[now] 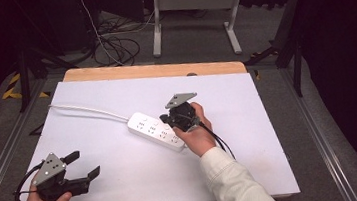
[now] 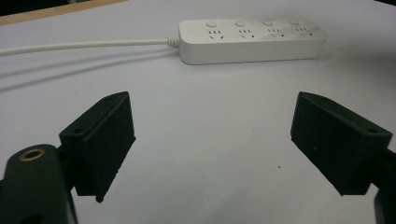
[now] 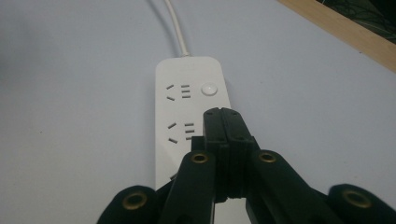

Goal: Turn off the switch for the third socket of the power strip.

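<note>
A white power strip (image 1: 155, 131) with several sockets and round buttons lies near the middle of the white table (image 1: 251, 138), its white cord (image 1: 87, 110) running to the far left. My right gripper (image 1: 164, 118) is shut, its closed tips (image 3: 221, 113) down over the strip (image 3: 187, 116), on or just above the spot of its second button from the cord end. The left gripper (image 1: 83, 164) hovers open at the near left corner, nothing between its pads (image 2: 114, 135). From there the strip (image 2: 252, 39) lies ahead, apart from it.
A bare wooden strip (image 1: 153, 71) edges the table's far side. Beyond it stand a white desk frame (image 1: 192, 8) and loose cables (image 1: 115, 47) on the grey floor. Metal rails (image 1: 1, 159) run along both sides.
</note>
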`<state>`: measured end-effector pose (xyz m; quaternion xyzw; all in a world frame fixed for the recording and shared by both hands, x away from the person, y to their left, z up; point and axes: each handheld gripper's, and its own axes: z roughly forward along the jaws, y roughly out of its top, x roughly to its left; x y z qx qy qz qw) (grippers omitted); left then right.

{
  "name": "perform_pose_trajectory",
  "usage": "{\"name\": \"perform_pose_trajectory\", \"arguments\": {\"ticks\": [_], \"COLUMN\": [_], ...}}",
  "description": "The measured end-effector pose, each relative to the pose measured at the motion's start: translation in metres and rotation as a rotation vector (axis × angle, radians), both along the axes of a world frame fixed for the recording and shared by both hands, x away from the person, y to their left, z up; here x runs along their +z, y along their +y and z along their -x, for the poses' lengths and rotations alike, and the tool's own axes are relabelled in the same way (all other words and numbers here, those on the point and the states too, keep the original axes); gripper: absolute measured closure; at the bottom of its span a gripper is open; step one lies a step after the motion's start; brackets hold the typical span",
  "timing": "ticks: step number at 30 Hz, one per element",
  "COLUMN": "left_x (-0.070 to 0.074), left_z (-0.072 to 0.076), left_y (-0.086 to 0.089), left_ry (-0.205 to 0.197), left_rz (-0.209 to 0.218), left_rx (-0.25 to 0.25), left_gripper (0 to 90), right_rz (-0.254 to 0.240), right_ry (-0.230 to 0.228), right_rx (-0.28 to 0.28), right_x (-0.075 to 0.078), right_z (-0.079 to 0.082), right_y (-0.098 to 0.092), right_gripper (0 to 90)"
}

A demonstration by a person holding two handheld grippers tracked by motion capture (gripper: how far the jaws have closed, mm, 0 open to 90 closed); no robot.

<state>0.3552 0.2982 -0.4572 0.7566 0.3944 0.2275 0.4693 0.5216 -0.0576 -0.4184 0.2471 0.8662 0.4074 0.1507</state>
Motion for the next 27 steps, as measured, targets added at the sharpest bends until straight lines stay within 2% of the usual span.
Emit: {"name": "perform_pose_trajectory", "arguments": {"ticks": [9, 11, 15, 18, 21, 27], "left_x": [0.000, 0.000, 0.000, 0.000, 0.000, 0.000], "left_z": [0.000, 0.000, 0.000, 0.000, 0.000, 0.001], "left_y": [0.000, 0.000, 0.000, 0.000, 0.000, 0.001], "left_ry": [-0.001, -0.002, -0.002, -0.002, -0.003, -0.001], "left_rz": [-0.001, -0.002, -0.003, -0.002, -0.003, -0.006], "left_rx": [-0.001, -0.001, 0.000, 0.000, -0.001, 0.000], "left_gripper": [13.9, 13.9, 13.9, 13.9, 13.9, 13.9], "right_rz": [-0.021, -0.036, -0.058, -0.071, -0.080, -0.098], "right_ry": [-0.025, -0.033, -0.040, -0.047, -0.049, -0.076], "right_rx": [0.028, 0.028, 0.031, 0.027, 0.030, 0.027], "right_x": [0.009, 0.011, 0.014, 0.015, 0.016, 0.024], "right_z": [0.005, 0.006, 0.007, 0.006, 0.007, 0.014], "right_y": [-0.002, -0.003, -0.007, -0.008, -0.010, -0.017], "right_gripper": [90.0, 79.4, 72.2, 58.3, 48.2, 39.1]}}
